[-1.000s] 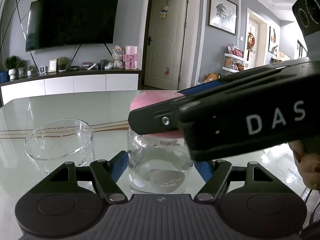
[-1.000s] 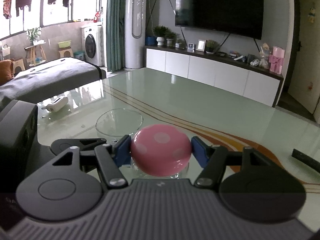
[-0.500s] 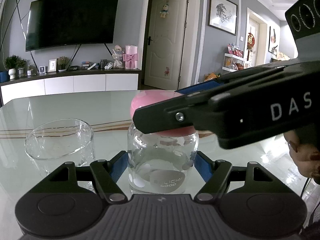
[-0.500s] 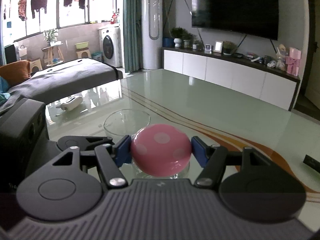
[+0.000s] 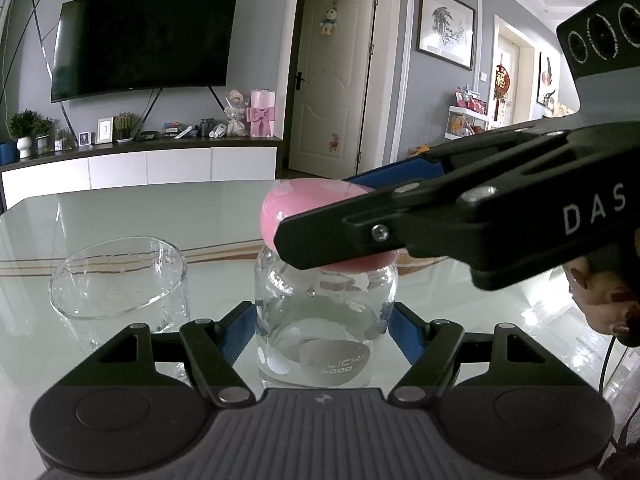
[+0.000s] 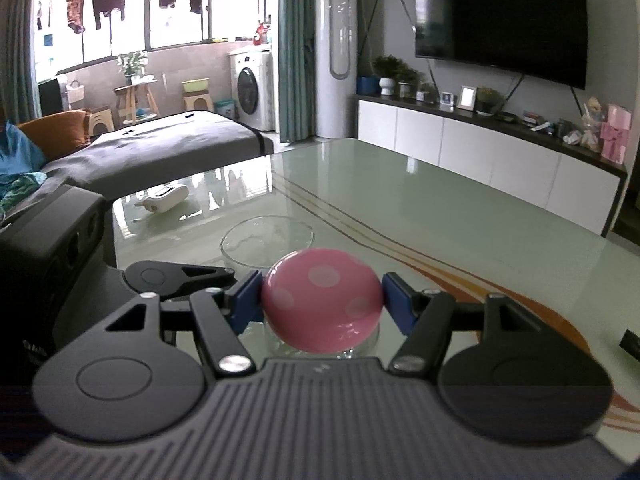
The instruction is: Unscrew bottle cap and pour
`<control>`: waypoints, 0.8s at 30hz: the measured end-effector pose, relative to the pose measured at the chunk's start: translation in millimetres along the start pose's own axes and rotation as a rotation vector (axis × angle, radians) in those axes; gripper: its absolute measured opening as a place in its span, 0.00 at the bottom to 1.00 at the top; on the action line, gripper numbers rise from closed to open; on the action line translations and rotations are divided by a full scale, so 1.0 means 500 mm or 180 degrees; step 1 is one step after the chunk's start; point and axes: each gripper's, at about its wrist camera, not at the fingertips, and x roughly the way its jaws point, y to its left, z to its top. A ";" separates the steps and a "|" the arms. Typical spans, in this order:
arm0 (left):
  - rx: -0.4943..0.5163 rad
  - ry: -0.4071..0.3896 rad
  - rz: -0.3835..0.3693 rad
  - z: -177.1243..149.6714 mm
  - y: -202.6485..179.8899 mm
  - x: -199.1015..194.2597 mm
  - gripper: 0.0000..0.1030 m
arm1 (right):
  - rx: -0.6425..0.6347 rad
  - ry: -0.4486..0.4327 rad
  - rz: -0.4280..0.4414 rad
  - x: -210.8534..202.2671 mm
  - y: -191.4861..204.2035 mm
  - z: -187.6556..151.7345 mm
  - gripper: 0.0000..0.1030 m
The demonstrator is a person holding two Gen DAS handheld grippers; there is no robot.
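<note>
We are steadying the glass bottle (image 5: 326,320) with the left tool (image 5: 325,330), whose blue pads (image 5: 236,334) are pressing against both sides of the bottle's body low down, just ahead of the tool's base. The right tool (image 6: 322,302) is coming in from above and to the right of the left one, and its pads (image 6: 248,300) are pinching the pink dotted cap (image 6: 322,300) on either flank.

Compared with a second ago, the right tool is sitting at a different angle around the bottle's axis: in the left wrist view its black finger is now crossing the cap on a steeper slant, and the room behind the cap in the right wrist view has swung, with the balcony windows showing more fully. The cap itself is keeping the same place between the pads. We are reading this as a turn of the unscrewing stroke under way, the cap going round with the tool while the bottle is held fixed. The cap is still seated on the neck; we cannot tell how far the thread has loosened.

The empty drinking glass (image 5: 120,280) is standing on the worktop (image 5: 160,216) just to the left of the left tool, beyond the cap as seen from the right tool, waiting for the pour.
</note>
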 end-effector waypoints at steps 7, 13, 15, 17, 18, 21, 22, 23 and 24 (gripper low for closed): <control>-0.0004 0.0000 -0.0001 -0.005 -0.002 -0.001 0.73 | -0.0041 0.0008 0.0103 0.000 -0.010 0.003 0.64; -0.0005 0.0001 0.0000 -0.004 -0.003 -0.001 0.73 | -0.0098 0.0024 0.0189 -0.003 -0.019 0.001 0.64; -0.0006 0.0001 -0.0002 -0.005 -0.003 -0.002 0.73 | -0.0107 0.0028 0.0207 -0.004 -0.017 0.000 0.64; -0.0005 0.0001 -0.0001 -0.005 -0.004 -0.002 0.73 | -0.0114 0.0030 0.0216 -0.003 -0.018 -0.001 0.64; -0.0005 0.0001 0.0000 -0.004 -0.004 -0.001 0.73 | -0.0118 0.0030 0.0219 -0.003 -0.017 -0.001 0.64; -0.0005 0.0001 0.0001 -0.005 -0.005 -0.002 0.73 | -0.0124 0.0032 0.0225 -0.005 -0.018 -0.002 0.64; -0.0006 0.0001 0.0001 -0.004 -0.004 -0.002 0.73 | -0.0126 0.0031 0.0227 -0.005 -0.019 -0.002 0.64; -0.0008 0.0001 0.0000 -0.004 -0.004 -0.002 0.73 | -0.0130 0.0030 0.0235 -0.006 -0.020 -0.003 0.64; -0.0009 0.0001 -0.0001 -0.005 -0.004 -0.002 0.73 | -0.0134 0.0028 0.0242 -0.006 -0.021 -0.003 0.64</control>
